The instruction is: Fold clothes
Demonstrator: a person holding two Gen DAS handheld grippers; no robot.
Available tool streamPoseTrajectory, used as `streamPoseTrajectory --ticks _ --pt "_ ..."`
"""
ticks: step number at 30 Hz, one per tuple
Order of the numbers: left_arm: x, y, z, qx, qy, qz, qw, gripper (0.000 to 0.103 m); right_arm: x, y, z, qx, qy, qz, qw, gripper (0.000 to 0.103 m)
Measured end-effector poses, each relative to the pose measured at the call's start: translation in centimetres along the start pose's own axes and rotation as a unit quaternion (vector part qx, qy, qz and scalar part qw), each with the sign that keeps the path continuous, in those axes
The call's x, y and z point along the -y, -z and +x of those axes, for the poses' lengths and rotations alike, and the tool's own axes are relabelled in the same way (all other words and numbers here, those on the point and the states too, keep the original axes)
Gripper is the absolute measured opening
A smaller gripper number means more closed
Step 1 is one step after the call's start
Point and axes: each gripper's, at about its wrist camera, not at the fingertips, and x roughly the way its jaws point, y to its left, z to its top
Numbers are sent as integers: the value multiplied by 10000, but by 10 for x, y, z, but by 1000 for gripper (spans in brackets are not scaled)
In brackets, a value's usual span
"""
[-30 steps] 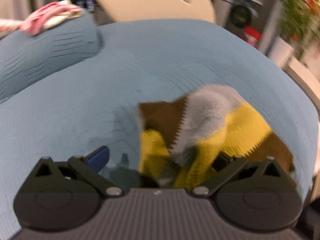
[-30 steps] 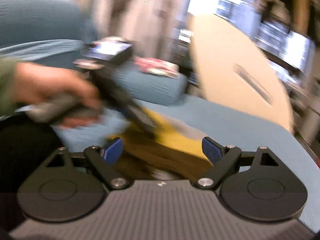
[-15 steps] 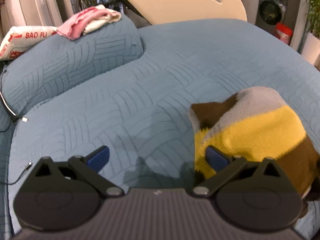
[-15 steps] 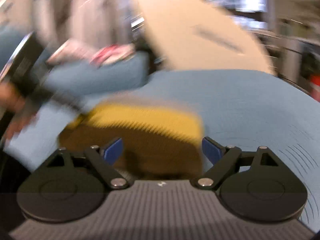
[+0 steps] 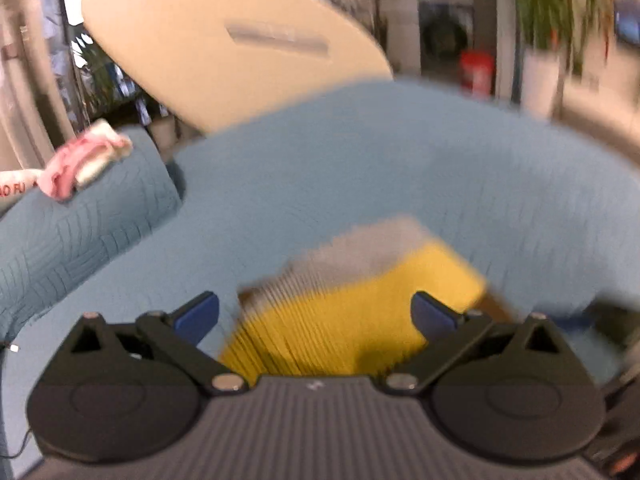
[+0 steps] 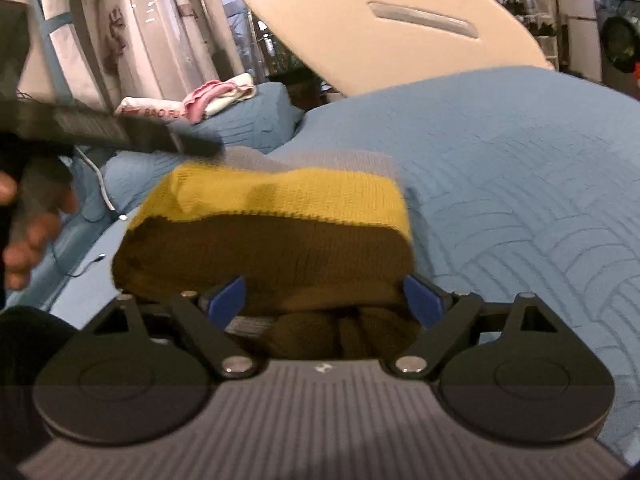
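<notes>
The knitted sweater [image 6: 264, 236], banded grey, yellow and brown, lies bunched into a thick bundle on the blue quilted bed cover [image 6: 520, 184], close under both of my cameras. From the right wrist view its brown band fills the space just ahead of the right gripper [image 6: 326, 300], whose blue pads stand spread wide to either side of the bundle's near edge; I see no pinch, only cloth lying between and below them. The left wrist view is smeared with blur, but the left gripper [image 5: 316, 314] also shows its jaws spread, with the yellow band of the sweater [image 5: 360, 312] between and beyond them and nothing clamped. In the right view the left tool's dark body crosses above the far side of the garment, with the person's hand [image 6: 28, 236] on its grip at the frame's left edge. I judge this to be the pause between folds: the piece is roughly doubled over and both tools are free. Next I would need to pick a clean edge or corner on each side, close on it, and either fold again or flatten the bundle. A pink cloth [image 6: 208, 94] sits on the pillow behind.
</notes>
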Motion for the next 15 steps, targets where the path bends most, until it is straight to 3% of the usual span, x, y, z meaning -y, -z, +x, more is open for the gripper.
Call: streamPoseTrajectory --ticks 2,3,6,8,12,15 --pt "-7 10 17 -111 220 -408 9989 103 17 -5 0 21 120 465 9988 89" --pt "-23 18 25 -151 591 -1089 9922 103 22 -4 0 11 115 578 9983 89" --pt "-43 24 34 -338 1003 -1788 9782 103 44 -1 1 -21 -28 1198 9928 89" --pt "-42 23 33 -301 962 -1730 9797 103 54 2 7 -74 -181 1577 9873 89" --pt "-28 25 25 -181 805 -1530 9848 103 52 4 5 -127 -309 1729 9844 89" --pt "-31 25 25 -229 904 -1642 9820 103 48 6 6 -150 -373 1690 9848 90"
